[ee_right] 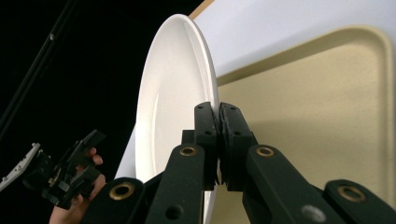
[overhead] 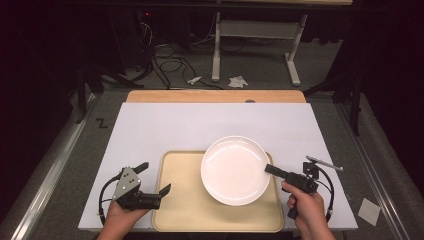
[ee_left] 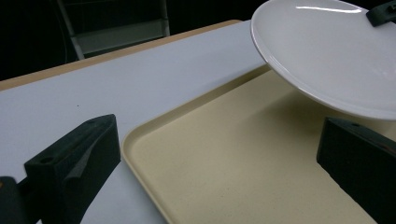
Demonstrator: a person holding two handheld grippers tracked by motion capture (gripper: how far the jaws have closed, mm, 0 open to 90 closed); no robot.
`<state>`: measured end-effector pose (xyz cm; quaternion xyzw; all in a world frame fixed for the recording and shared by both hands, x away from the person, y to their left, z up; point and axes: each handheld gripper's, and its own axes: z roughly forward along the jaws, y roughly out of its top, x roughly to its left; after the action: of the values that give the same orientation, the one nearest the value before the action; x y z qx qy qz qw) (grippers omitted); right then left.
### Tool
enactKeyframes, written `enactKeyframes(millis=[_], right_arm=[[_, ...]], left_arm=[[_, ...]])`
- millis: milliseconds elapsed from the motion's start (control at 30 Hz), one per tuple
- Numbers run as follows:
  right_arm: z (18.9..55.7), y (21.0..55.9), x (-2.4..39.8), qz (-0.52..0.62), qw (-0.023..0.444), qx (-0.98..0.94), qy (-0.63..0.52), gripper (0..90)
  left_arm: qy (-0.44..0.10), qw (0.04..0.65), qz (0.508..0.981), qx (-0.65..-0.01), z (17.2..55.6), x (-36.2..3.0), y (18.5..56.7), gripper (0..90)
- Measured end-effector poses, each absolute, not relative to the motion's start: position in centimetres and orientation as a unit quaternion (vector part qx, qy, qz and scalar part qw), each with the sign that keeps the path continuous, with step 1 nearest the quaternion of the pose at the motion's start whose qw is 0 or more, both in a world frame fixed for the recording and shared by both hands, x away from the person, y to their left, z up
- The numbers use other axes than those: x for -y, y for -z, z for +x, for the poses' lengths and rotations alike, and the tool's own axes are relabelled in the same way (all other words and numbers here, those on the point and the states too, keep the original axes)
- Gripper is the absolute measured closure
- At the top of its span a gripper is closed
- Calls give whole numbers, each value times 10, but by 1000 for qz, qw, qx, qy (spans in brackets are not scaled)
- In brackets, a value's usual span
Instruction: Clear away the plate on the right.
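- The right gripper [overhead: 270, 169] pinches the right rim of the round white ceramic plate [overhead: 234, 170], jaws clamped tight on its edge, and holds it above the right half of the shallow beige plastic tray [overhead: 180, 200].
- In the left gripper view the plate [ee_left: 336, 56] hangs tilted, clear of the tray [ee_left: 233, 163] floor, casting a shadow beneath.
- To do this step well, I judge: keep the wrist level, since a single-edge pinch lets a heavy plate sag or slip; lower it slowly toward the tray's middle, well inside the raised lip.
- The left gripper [overhead: 152, 180] rests at the tray's left edge on the white table [overhead: 150, 130], jaws spread wide, nothing between them; it could steady the tray.
- The plate holds nothing; the tray appears bare too, though the part under the plate is hidden.
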<state>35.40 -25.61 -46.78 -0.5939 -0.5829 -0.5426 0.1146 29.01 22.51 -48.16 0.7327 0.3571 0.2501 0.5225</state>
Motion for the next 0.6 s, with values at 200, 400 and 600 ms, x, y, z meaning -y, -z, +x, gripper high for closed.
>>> enactKeyframes(millis=[200,400,600], right_arm=[[355,469,240,-587,116,598,534,890],[354,471,230,-581,116,610,527,890],[355,474,222,-581,116,622,511,889]], left_arm=[[-254,524,729,-358,289,-226,480,6],[-239,543,714,-372,286,-223,480,6],[-253,528,726,-360,288,-227,480,6]])
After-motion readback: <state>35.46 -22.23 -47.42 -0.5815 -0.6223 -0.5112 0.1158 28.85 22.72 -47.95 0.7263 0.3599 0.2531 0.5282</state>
